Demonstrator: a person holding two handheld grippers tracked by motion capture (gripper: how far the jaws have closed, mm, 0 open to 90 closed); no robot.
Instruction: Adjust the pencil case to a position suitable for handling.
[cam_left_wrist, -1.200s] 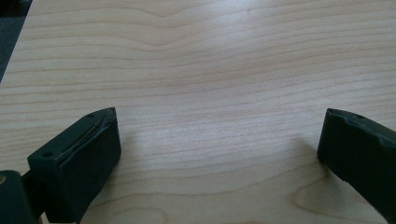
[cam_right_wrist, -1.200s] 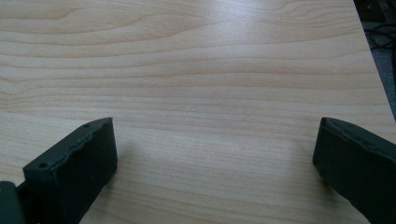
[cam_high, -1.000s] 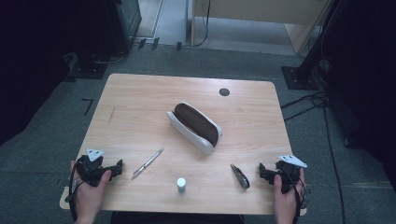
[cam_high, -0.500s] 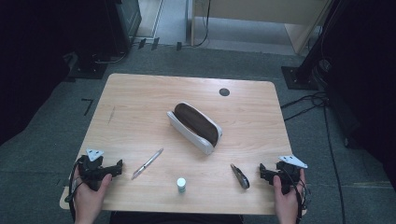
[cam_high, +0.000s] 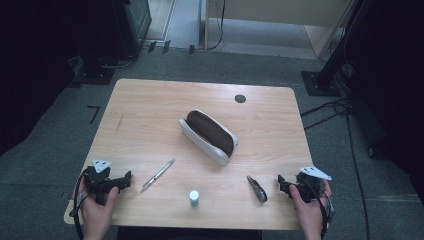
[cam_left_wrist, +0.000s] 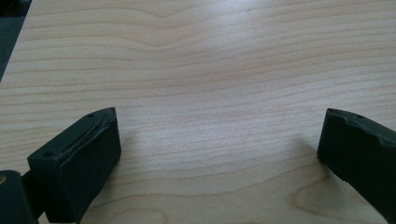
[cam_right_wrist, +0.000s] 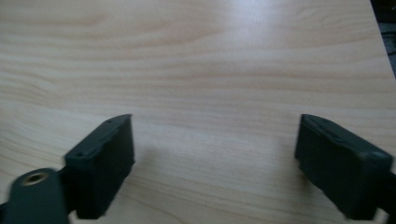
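White pouch (cam_high: 207, 137) with brown inside, pale wood-grain table (cam_high: 150, 115).

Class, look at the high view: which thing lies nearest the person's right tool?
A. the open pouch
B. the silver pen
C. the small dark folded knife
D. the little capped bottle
C: the small dark folded knife lies on the table just beside the right tool.

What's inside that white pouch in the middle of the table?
The white pouch lies open on the table. Its inside looks dark brown, and no item shows in it; anything deeper down is hidden in shadow.
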